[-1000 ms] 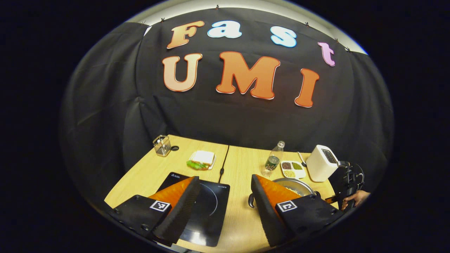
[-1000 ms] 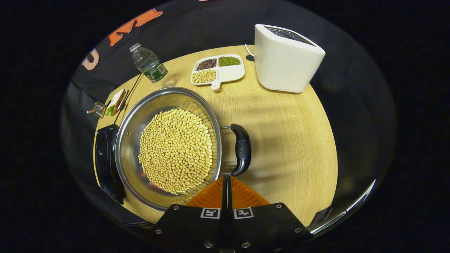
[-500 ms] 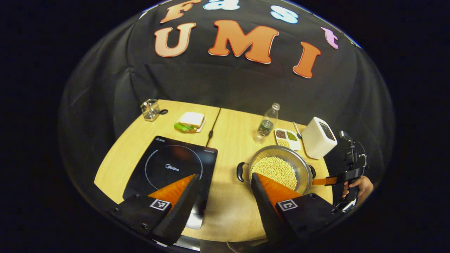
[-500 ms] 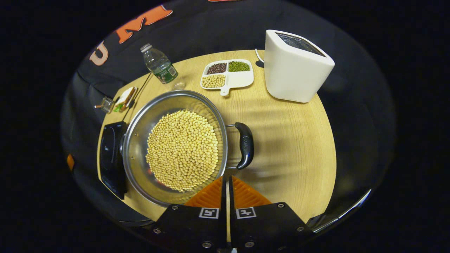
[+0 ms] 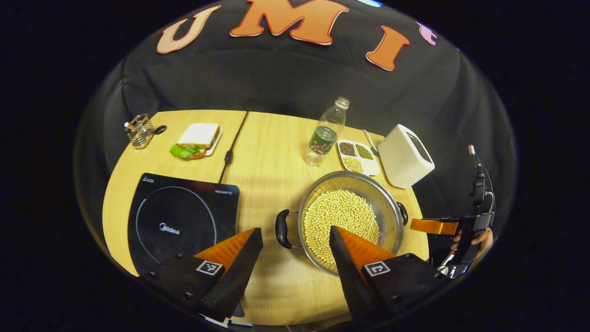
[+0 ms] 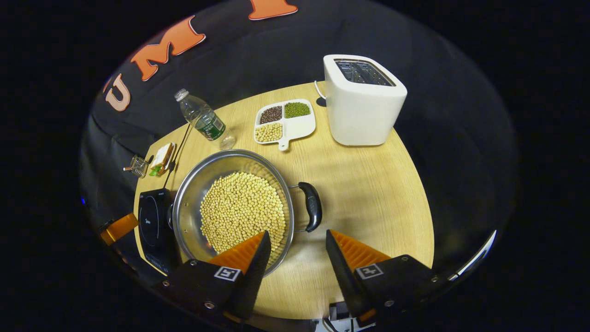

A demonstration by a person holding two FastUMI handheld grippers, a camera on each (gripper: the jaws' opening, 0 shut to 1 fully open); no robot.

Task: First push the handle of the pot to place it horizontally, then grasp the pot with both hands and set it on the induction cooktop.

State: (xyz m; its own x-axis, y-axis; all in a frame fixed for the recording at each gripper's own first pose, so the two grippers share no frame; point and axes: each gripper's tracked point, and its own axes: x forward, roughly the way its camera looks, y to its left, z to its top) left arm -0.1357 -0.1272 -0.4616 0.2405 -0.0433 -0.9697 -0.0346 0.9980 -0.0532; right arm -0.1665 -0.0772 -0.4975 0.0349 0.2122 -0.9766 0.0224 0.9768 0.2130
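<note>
Where the pale wood-grain desk (image 5: 272, 152) meets the dark cloth wall, we note a round, shiny steel pot (image 5: 389, 207) sitting on the desk right of centre, its bowl covered by a bed of small yellow beans (image 5: 339, 214). Two curved black loop handles: one (image 5: 280, 229) faces the induction cooktop (image 5: 179, 221), a flat glossy black slab with a thin white ring, lying well apart to the left. The other handle (image 6: 313, 212) is plain in the right gripper view, pointing toward bare desk.

The left hand-held gripper (image 5: 292, 249) stands wide, nothing between its ribbed wedge-shaped fingers; it hangs above the near edge, one finger over the cooktop corner, one over the pot's rim. The right hand-held gripper (image 6: 295, 251) is likewise spread wide and empty, one finger over the pot's near rim, the other over bare wood beside the handle.

The left gripper view gives us the far gripper at the right edge with a hand (image 5: 481, 240) around it. It also shows the sandwich (image 5: 196, 138) on a plate and a small wire holder (image 5: 139, 130) clearly; both are tiny in the right gripper view.

Behind the pot: a clear plastic bottle (image 6: 203, 120), a white divided dish (image 6: 283, 123) with dark, green and yellow grains, and a smooth white toaster (image 6: 362, 103); its top slots show best in the right gripper view.
</note>
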